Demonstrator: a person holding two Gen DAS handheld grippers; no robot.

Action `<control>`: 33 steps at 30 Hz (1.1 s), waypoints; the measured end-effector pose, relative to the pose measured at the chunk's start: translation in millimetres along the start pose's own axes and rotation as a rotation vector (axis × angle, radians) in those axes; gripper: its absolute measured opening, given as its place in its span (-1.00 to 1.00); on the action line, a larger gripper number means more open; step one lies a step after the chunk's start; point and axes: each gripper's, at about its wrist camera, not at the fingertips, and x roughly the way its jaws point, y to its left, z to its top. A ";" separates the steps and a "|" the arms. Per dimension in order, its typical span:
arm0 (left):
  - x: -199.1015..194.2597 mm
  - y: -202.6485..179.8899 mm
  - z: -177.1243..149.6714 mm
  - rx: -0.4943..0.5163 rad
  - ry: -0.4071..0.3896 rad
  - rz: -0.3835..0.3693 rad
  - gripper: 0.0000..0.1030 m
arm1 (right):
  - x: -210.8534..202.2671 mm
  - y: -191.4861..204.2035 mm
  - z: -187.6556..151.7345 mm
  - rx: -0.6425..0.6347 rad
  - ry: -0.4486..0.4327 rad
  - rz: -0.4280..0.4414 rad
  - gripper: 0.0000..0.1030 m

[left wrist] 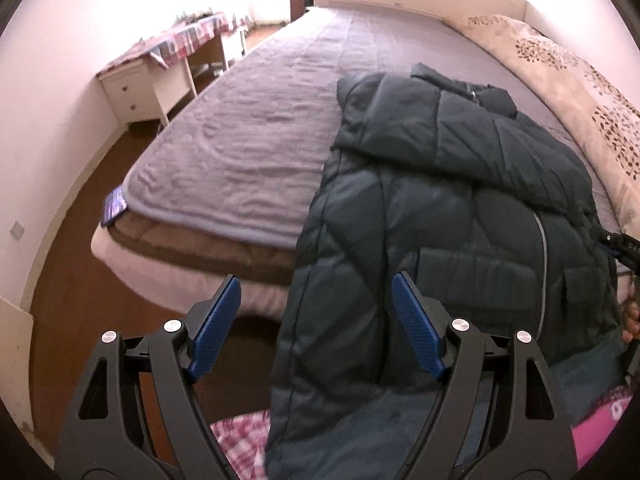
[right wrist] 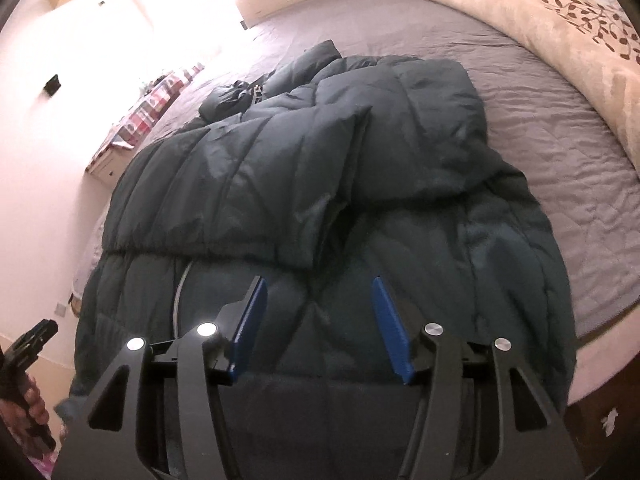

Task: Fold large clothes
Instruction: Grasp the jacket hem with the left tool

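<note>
A dark quilted puffer coat lies lengthwise on the bed's grey-purple cover. Both sleeves are folded across its chest, and its hem hangs over the near edge of the bed. My left gripper is open above the coat's left hem edge, with its blue pads clear of the fabric. My right gripper is open over the lower middle of the coat, with nothing pinched between its pads. The left gripper's body shows in the right wrist view, held in a hand.
A beige floral duvet is bunched along the bed's right side. A white desk with a plaid cloth stands by the left wall. Brown wooden floor runs left of the bed. Pink plaid clothing shows below.
</note>
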 end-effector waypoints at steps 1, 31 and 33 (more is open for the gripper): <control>-2.1 3.3 -4.5 -0.003 0.014 -0.013 0.50 | -2.0 -0.4 -2.9 -0.001 -0.001 0.003 0.07; -5.3 25.7 -89.9 -0.142 0.266 -0.199 0.11 | -47.6 -31.1 -40.5 0.047 -0.047 0.050 0.07; -8.6 22.7 -88.4 -0.121 0.248 -0.214 -0.22 | -50.5 -32.7 -41.7 0.054 -0.055 0.051 0.07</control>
